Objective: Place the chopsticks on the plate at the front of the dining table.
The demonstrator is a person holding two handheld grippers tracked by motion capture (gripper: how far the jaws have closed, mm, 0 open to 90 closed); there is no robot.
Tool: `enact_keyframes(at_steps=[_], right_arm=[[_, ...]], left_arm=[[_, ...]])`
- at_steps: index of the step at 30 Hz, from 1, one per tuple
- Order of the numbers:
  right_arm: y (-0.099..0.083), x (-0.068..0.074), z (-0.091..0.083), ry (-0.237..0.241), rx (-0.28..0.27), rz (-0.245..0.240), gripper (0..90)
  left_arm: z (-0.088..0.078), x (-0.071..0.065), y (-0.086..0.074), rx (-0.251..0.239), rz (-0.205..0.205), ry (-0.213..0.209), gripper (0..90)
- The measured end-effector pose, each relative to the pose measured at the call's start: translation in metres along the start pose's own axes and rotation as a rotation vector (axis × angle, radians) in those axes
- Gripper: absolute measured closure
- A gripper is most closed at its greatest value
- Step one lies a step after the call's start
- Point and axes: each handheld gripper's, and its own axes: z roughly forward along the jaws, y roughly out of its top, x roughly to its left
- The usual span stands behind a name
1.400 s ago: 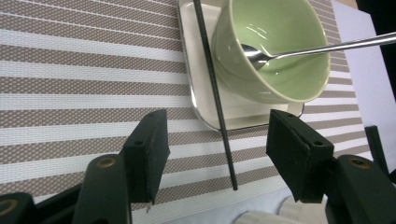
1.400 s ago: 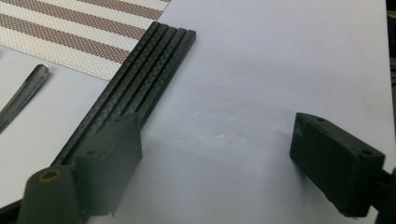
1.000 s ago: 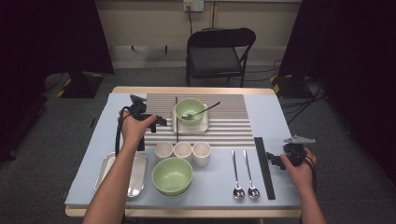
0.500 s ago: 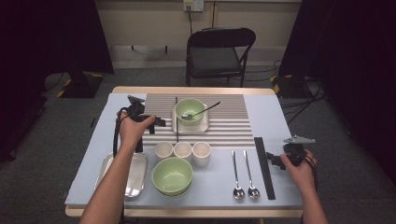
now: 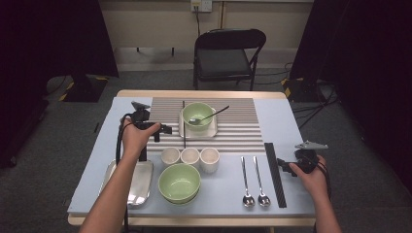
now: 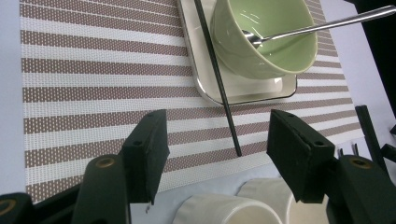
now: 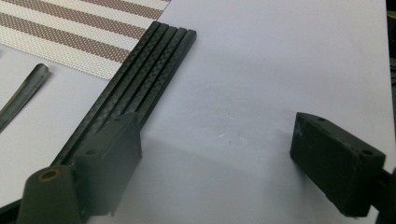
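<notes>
Fingers, left gripper (image 6: pixel 212 154): spread apart, nothing clamped; the near tip of the single black chopstick (image 6: pixel 218 77) is seen between them, untouched.
Fingers, right gripper (image 7: pixel 215 163): spread apart, hovering over bare tabletop (image 7: pixel 261 70), just beside the chopstick bundle (image 7: pixel 135 79).
Chopstick location: laid on the striped placemat (image 5: pixel 233 133), at 9 o'clock of the green bowl (image 5: pixel 198 115), far end across the white tray (image 6: pixel 243 88).
Risk: thin stick is likely to roll or skid if pinched off-centre; tray rim could be clipped, the bowl's spoon (image 6: pixel 322 25) jolted; white cups (image 5: pixel 190 157) at 6 o'clock could be knocked by a low approach.
Surface: pale blue, smooth.
Room: grey floor, folding chair (image 5: pixel 228 53) at 12 o'clock, dark curtains on both sides.
</notes>
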Motion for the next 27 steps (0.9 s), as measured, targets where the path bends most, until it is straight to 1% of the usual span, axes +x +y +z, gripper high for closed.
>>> enact_keyframes(at_steps=[3, 5, 6, 10, 12, 14, 17, 18, 19, 21, 22, 24, 27], right_arm=[[0.000, 0.000, 0.000, -0.001, 0.002, -0.001, 15.0], [0.000, 0.000, 0.000, -0.002, 0.002, -0.003, 15.0], [0.000, 0.000, 0.000, -0.002, 0.002, -0.002, 15.0], [0.000, 0.000, 0.000, -0.001, 0.002, 0.001, 15.0], [0.000, 0.000, 0.000, -0.001, 0.003, 0.002, 14.9], [0.000, 0.000, 0.000, -0.001, 0.005, 0.003, 14.9], [0.001, 0.000, 0.000, -0.001, 0.005, 0.003, 14.9], [0.001, 0.000, 0.000, -0.001, 0.005, 0.005, 14.9], [0.001, 0.000, 0.000, -0.001, 0.005, 0.005, 14.9], [0.001, 0.000, 0.000, -0.001, 0.006, 0.002, 14.9], [0.001, 0.000, 0.000, -0.002, 0.005, 0.004, 14.9], [0.000, 0.000, 0.000, -0.001, 0.005, 0.004, 14.9], [0.000, 0.000, 0.000, -0.001, 0.005, 0.003, 14.9]], left_arm=[[-0.001, 0.000, -0.002, -0.003, -0.002, 0.001, 38.6], [-0.003, 0.001, -0.003, -0.006, 0.004, 0.004, 38.6], [-0.004, 0.001, -0.004, -0.009, -0.003, -0.001, 38.6], [-0.009, 0.001, -0.007, -0.009, 0.009, 0.005, 38.5], [-0.011, 0.001, -0.008, -0.012, 0.017, 0.000, 38.5], [-0.012, -0.001, -0.009, -0.015, 0.013, 0.000, 38.5], [-0.014, -0.002, -0.010, -0.013, 0.023, 0.000, 38.4], [-0.014, -0.003, -0.010, -0.012, 0.025, -0.006, 38.4], [-0.015, -0.003, -0.010, -0.014, 0.036, -0.007, 38.3], [-0.016, -0.004, -0.011, -0.017, 0.046, -0.007, 38.1], [-0.017, -0.004, -0.012, -0.019, 0.042, -0.011, 38.1], [-0.018, -0.005, -0.012, -0.019, 0.044, -0.005, 38.0], [-0.020, -0.005, -0.013, -0.017, 0.048, -0.014, 38.1]])
